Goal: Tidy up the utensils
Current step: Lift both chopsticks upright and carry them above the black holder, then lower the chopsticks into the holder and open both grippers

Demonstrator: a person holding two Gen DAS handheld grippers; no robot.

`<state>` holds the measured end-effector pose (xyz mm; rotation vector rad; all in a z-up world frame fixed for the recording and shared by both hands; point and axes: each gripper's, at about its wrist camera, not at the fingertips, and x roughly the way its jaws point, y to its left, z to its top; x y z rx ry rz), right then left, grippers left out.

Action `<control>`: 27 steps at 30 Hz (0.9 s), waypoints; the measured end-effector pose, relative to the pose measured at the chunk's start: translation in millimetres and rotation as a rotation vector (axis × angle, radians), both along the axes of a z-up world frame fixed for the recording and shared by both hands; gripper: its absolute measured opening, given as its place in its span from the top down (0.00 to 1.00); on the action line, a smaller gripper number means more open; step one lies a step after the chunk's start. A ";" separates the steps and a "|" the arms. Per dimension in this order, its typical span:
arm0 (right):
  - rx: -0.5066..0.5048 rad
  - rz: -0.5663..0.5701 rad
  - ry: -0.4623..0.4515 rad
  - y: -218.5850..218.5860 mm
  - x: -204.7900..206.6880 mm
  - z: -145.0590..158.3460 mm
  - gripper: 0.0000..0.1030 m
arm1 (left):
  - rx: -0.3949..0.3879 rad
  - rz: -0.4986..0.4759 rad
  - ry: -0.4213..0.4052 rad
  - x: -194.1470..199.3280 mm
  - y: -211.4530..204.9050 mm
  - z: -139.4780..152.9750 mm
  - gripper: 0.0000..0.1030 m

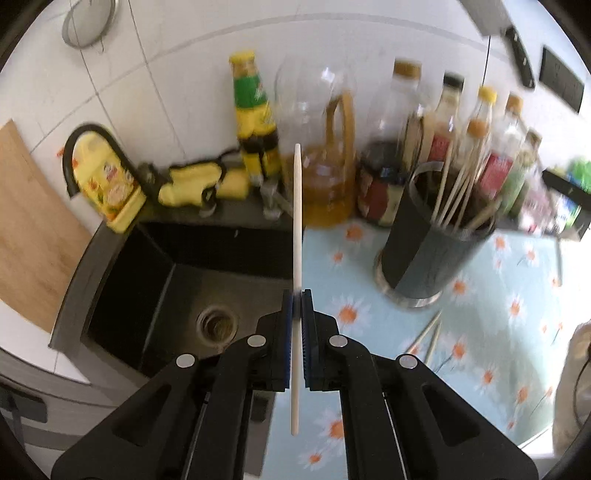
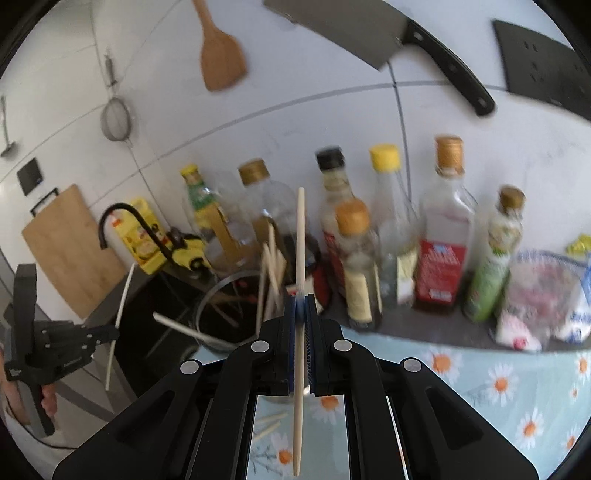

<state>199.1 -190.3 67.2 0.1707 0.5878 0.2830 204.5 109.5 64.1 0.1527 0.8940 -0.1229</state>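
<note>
Chopstick (image 1: 297, 229) clamped upright in left hand-held gripper (image 1: 297, 295) (right (image 2: 303, 299) likewise).

The chopstick (image 1: 297, 236) is pale, matt wood, smooth. The holder (image 1: 424, 247) has a matt dark wrap over shiny metal (rim and foot gleam). The bottles (image 2: 445, 236) look like glossy clear glass or plastic. The sink (image 1: 177, 280) is dark and matt. The floral mat (image 1: 491, 332) has a slight sheen. The cutting board (image 2: 70, 251) is raw-looking wood; the cleaver (image 2: 354, 29) has a dull steel blade.

bottle labels (image 2: 439, 266) blurred, no text readable
</note>
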 end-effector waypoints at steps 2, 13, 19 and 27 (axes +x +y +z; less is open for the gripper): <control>0.003 0.006 -0.028 1.3 3.6 4.5 0.95 | -0.025 -0.027 -0.042 3.9 -7.1 11.2 0.95; 0.053 -0.045 -0.158 11.6 -2.4 29.7 0.95 | -0.179 -0.220 -0.167 50.1 -14.3 48.0 0.95; 0.094 -0.088 -0.246 13.8 -6.2 33.2 0.95 | -0.282 -0.402 -0.280 62.9 -25.4 58.4 0.95; 0.144 -0.087 -0.322 25.7 1.6 33.6 0.95 | -0.494 -0.558 -0.374 77.8 -36.1 51.0 0.95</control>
